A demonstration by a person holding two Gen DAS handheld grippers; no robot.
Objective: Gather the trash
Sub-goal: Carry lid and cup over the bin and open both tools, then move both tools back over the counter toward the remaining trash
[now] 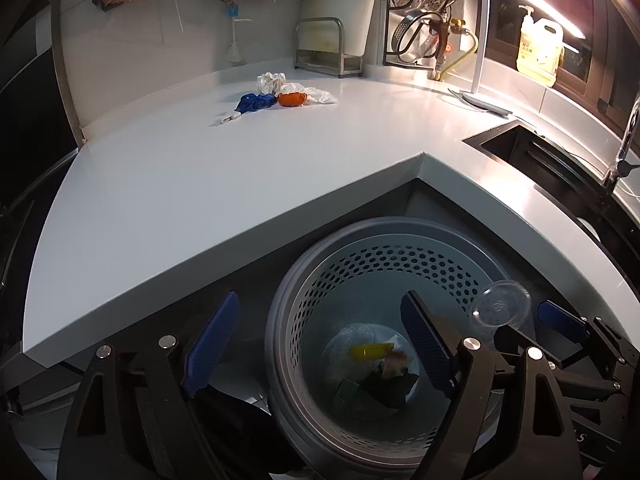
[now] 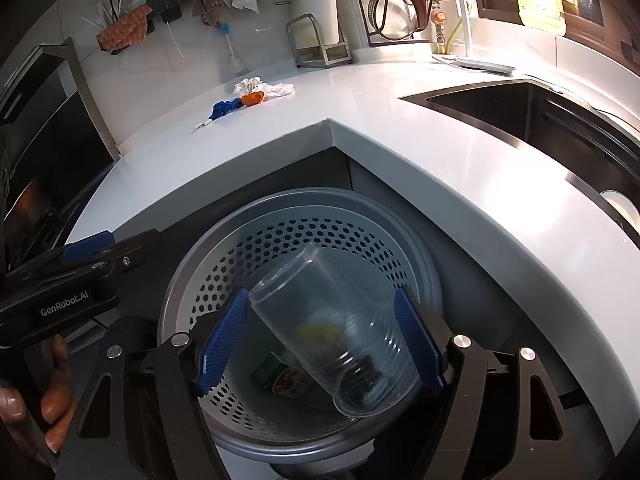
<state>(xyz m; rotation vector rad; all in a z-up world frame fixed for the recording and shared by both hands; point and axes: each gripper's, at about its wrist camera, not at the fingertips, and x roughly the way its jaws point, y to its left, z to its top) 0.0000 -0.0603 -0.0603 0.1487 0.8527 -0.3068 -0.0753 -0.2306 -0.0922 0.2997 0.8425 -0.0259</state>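
Note:
A grey perforated trash bin [image 1: 400, 264] [image 2: 280, 236] stands on the floor in the counter's inner corner, with several scraps inside it [image 1: 372, 364]. My right gripper [image 2: 320, 344] is over the bin with a clear plastic cup [image 2: 332, 332] between its fingers; the cup [image 1: 500, 304] also shows in the left wrist view. I cannot tell whether the pads press the cup. My left gripper [image 1: 320, 344] is open and empty above the bin's left rim. On the white counter [image 1: 200, 168] lie crumpled white paper [image 1: 272, 80], an orange piece [image 1: 291, 99] and a blue piece [image 1: 256, 102].
A black sink [image 2: 520, 120] is set into the counter at the right, with a tap [image 1: 624, 148]. A metal rack [image 1: 328, 48], hung cloths and a steamer stand along the back wall. A yellow bottle [image 1: 538, 44] sits on the window ledge.

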